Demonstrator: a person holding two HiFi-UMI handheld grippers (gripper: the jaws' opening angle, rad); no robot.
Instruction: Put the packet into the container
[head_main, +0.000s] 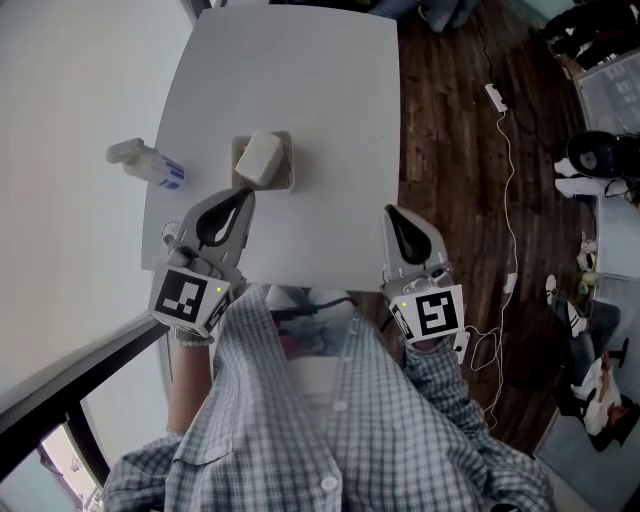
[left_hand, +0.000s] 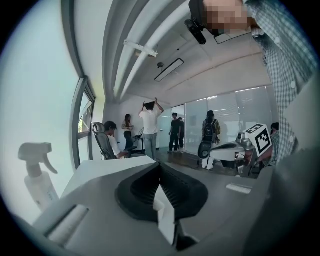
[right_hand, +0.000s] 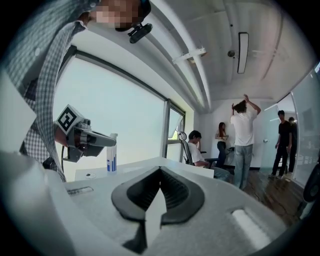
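A white packet (head_main: 258, 155) lies in a small tan container (head_main: 285, 176) on the white table (head_main: 330, 120) in the head view. My left gripper (head_main: 247, 196) hangs just short of the container's near edge, with its jaws shut and nothing between them. The left gripper view looks along its closed tips (left_hand: 160, 166) and shows neither packet nor container. My right gripper (head_main: 390, 212) is shut and empty at the table's near right edge; its own view shows its closed tips (right_hand: 160, 170). Each gripper view shows the other gripper off to one side.
A white spray bottle (head_main: 146, 163) lies on the sill left of the table, past the left gripper. Dark wooden floor with a white cable (head_main: 508, 150) runs along the right. Several people (right_hand: 244, 140) stand across the room, and another sits in a chair (left_hand: 102, 142).
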